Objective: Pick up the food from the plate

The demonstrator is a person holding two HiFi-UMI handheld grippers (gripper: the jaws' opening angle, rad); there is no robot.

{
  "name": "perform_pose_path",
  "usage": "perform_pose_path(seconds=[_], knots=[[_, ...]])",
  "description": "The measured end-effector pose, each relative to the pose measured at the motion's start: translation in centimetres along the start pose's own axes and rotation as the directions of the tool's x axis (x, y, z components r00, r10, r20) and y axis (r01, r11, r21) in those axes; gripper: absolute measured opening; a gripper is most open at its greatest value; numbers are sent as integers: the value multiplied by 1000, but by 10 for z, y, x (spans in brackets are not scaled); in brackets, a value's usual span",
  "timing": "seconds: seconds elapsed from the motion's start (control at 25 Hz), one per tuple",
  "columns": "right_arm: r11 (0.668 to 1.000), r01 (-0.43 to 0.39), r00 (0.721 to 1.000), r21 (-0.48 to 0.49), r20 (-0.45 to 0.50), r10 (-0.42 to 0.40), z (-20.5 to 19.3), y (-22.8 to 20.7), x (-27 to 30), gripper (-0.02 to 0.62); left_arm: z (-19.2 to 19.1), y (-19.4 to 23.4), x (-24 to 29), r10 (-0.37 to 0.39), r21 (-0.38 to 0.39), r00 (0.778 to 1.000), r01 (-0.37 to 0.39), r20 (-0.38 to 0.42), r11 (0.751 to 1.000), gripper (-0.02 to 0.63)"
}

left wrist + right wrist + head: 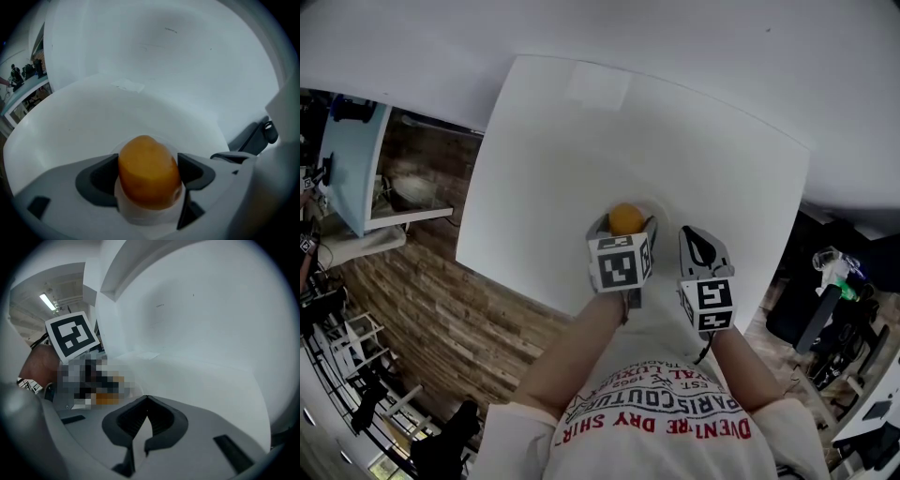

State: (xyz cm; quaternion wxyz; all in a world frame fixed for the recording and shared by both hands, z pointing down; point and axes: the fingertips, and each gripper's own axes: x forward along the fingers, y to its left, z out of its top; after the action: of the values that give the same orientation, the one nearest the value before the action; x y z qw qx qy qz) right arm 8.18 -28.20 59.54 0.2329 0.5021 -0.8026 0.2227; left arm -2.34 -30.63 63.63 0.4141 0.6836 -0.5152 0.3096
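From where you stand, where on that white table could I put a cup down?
The far half of the white table, beyond the plate, is bare, as is the strip along its left edge. The near edge is crowded: the left hand-held gripper straddles the orange food on the plate, the right hand-held gripper close beside it.

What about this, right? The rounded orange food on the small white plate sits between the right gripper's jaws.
Wrong gripper: the rounded orange food on the small white plate sits between the left gripper's jaws, as the left gripper view shows.
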Motion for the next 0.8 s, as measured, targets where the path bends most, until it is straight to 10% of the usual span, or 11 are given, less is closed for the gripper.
perform_pose_path(seconds=[0.52,0.8], knots=[[1000,-3,1000,12,24,3,11,-1,-11,9,4,1,-8,-10,8,1000,10,10,1000,387],[1000,25,997,-1,74,-25,30,17,-35,9,30,-24,-55,-100,144,984,79,147,986,387]])
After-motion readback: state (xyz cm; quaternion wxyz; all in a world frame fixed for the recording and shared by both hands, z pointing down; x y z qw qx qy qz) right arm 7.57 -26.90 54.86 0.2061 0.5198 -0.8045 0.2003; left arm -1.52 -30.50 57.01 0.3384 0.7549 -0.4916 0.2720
